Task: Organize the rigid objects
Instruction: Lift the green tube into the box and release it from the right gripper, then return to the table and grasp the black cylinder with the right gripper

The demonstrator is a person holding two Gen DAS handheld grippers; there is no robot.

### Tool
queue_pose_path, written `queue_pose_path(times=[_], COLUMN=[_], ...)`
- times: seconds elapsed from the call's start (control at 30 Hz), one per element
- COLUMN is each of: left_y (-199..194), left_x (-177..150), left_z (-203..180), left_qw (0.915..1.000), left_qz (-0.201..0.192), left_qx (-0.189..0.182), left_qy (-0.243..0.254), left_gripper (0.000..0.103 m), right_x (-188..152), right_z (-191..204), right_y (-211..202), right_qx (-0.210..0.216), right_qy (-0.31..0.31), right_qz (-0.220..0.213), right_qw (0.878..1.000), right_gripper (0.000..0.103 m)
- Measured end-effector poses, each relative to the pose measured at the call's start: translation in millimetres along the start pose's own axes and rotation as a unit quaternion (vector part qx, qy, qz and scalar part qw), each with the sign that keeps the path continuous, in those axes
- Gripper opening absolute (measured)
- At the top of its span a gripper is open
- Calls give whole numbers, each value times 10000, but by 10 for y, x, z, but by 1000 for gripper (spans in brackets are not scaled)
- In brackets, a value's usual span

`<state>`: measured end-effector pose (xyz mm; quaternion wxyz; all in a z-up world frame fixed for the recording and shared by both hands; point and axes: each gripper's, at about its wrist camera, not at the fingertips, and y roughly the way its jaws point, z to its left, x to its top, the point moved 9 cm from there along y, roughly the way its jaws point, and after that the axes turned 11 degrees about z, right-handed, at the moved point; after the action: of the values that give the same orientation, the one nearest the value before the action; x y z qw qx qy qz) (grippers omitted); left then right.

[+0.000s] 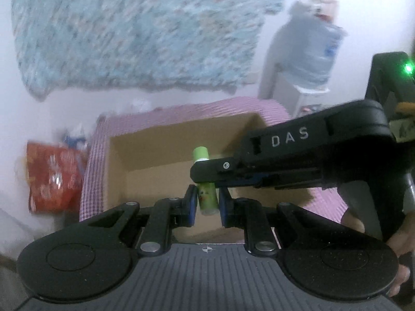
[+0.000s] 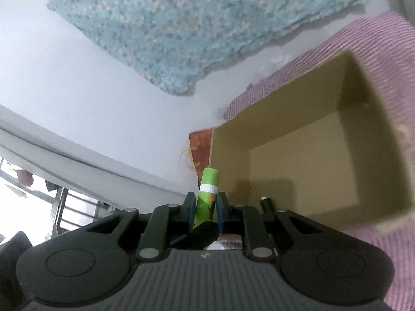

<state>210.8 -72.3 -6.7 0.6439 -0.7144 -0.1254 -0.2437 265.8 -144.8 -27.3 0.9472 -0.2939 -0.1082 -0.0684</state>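
White wall and a hanging pale-blue fleecy blanket [image 2: 197,26] back the scene; a pink checked cloth [image 1: 233,106] covers the surface below.

Left gripper [image 1: 206,202]: jaws closed on the lower body of a small green tube [image 1: 206,198]. Right gripper [image 2: 205,207]: also nearly closed, pads on the same tube just under its white collar ring. Both tongs hold it at once, tube roughly upright, at the near rim of the open cardboard box [image 2: 306,171], which sits on the cloth.

Judgement: step is carrying the tube into the box. One gripper should let go cleanly before the other lowers, or the tube twists between them. Release low over the box floor.

Tube: hard, smooth, cylindrical, glossy printed label; likely to roll. Box: matte brown card, straight walls, bare inside. Red printed bag [image 1: 52,176] left of the box; water jug [image 1: 308,49] beyond it, right.
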Motion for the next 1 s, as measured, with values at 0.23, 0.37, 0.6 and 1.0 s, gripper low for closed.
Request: queue_pose_path(times=[0.23, 0.37, 0.6, 1.0], left_y=[523, 761, 734, -103], left_x=[39, -14, -89, -198], left_z=[495, 679, 795, 476], left_qw=[9945, 9885, 9845, 9955], left_qz=[815, 1190, 1350, 592], left_qx=[223, 292, 285, -207], left_qy=[-615, -883, -1081, -717], left_gripper=[17, 18, 22, 26], right_x=[520, 643, 620, 387], right_z=[-184, -346, -480, -97], right_y=[861, 1226, 1575, 298], right_qx=[-299, -510, -690, -221], right_qy=[422, 574, 647, -5], right_qz=[895, 1255, 1630, 768], right_qw=[9946, 9891, 9821, 9968], right_gripper=[17, 17, 19, 20])
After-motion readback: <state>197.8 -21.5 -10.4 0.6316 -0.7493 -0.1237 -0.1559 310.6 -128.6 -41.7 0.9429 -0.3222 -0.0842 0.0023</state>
